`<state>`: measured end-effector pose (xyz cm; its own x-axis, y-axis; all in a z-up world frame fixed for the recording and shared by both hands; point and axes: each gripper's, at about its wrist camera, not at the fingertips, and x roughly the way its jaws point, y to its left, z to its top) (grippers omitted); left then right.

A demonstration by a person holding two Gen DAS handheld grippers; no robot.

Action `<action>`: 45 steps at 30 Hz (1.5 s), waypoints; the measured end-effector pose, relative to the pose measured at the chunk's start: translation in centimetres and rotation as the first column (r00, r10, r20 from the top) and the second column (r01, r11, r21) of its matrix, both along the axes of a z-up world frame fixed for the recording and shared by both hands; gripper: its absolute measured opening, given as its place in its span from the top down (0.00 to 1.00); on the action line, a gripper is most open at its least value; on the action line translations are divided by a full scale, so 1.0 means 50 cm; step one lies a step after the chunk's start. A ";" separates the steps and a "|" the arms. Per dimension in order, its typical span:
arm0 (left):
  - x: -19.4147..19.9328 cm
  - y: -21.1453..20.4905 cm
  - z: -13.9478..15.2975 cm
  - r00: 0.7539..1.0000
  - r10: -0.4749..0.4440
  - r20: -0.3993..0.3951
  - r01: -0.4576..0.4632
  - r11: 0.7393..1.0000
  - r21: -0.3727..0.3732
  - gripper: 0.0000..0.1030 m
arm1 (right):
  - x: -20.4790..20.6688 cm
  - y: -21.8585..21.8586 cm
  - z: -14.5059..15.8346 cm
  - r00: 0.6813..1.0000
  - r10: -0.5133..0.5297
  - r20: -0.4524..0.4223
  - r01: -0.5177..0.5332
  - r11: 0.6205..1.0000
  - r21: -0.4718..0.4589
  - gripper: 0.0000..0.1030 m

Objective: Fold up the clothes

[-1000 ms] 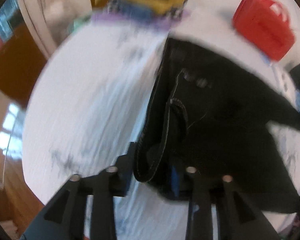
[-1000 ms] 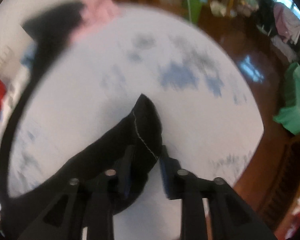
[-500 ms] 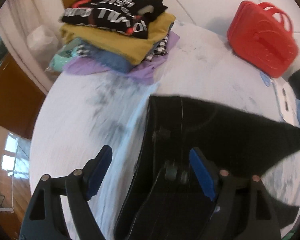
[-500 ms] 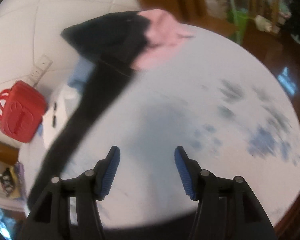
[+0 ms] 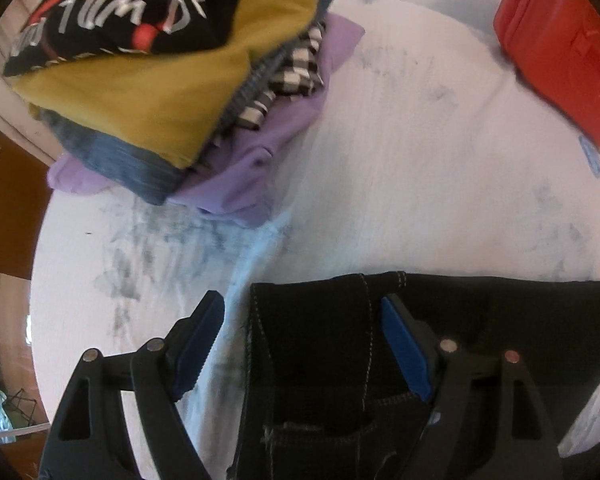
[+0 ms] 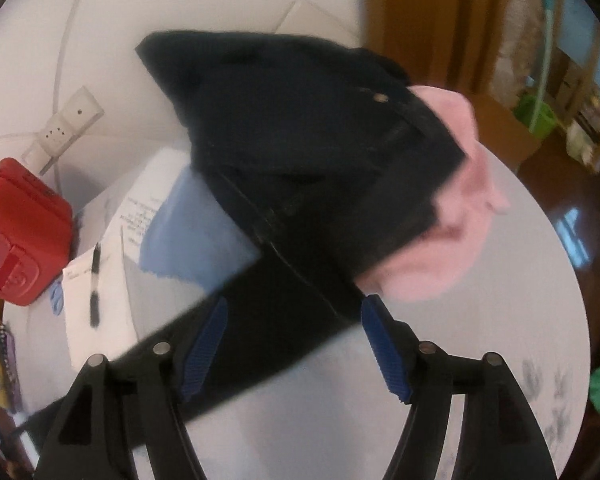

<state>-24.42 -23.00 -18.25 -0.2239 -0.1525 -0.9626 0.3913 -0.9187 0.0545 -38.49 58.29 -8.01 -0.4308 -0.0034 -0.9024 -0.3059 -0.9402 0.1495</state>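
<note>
A pair of black jeans (image 5: 452, 320) lies flat on the round white table (image 5: 380, 160); its stitched waist end sits between the fingers of my left gripper (image 5: 300, 344), which is open above it. In the right wrist view the black jeans (image 6: 284, 320) run as a dark band under my right gripper (image 6: 296, 344), which is open. Beyond it another black garment (image 6: 300, 140) lies over a pink one (image 6: 460, 200).
A stack of folded clothes (image 5: 160, 80) sits at the table's far left. A red case (image 5: 560, 48) stands far right, also in the right wrist view (image 6: 16, 232). Papers with a pen (image 6: 94, 276) and a blue cloth (image 6: 196, 232) lie beside it. Wooden floor surrounds the table.
Both grippers, shut on the black jeans a second ago, have opened and let them down on the table. Both have tilted up and moved forward over the jeans.
</note>
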 end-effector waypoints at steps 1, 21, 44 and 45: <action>0.001 -0.001 -0.003 1.000 0.000 -0.007 0.000 1.000 0.002 0.22 | -0.019 -0.002 -0.007 1.000 0.008 0.005 -0.008 1.000 0.010 0.32; 0.168 0.011 0.186 0.959 -0.021 -0.284 0.025 1.000 0.011 0.92 | 0.201 0.059 0.063 0.973 -0.061 -0.223 0.029 0.989 -0.143 0.78; 0.598 0.066 0.125 0.989 -0.049 -0.137 0.051 0.999 0.012 0.86 | 0.797 0.218 -0.072 0.947 -0.302 -0.113 0.237 0.889 -0.392 0.86; 0.609 0.056 0.130 0.989 -0.014 -0.146 0.022 0.998 0.055 0.82 | 0.798 0.216 -0.082 0.947 -0.305 -0.099 0.244 0.885 -0.396 0.78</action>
<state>6.04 -20.19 -11.74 -0.3644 -0.0936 -0.9265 0.3747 -0.9256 -0.0539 1.39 69.10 -12.12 -0.5967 -0.1887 -0.7799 -0.4878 -0.6864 0.5393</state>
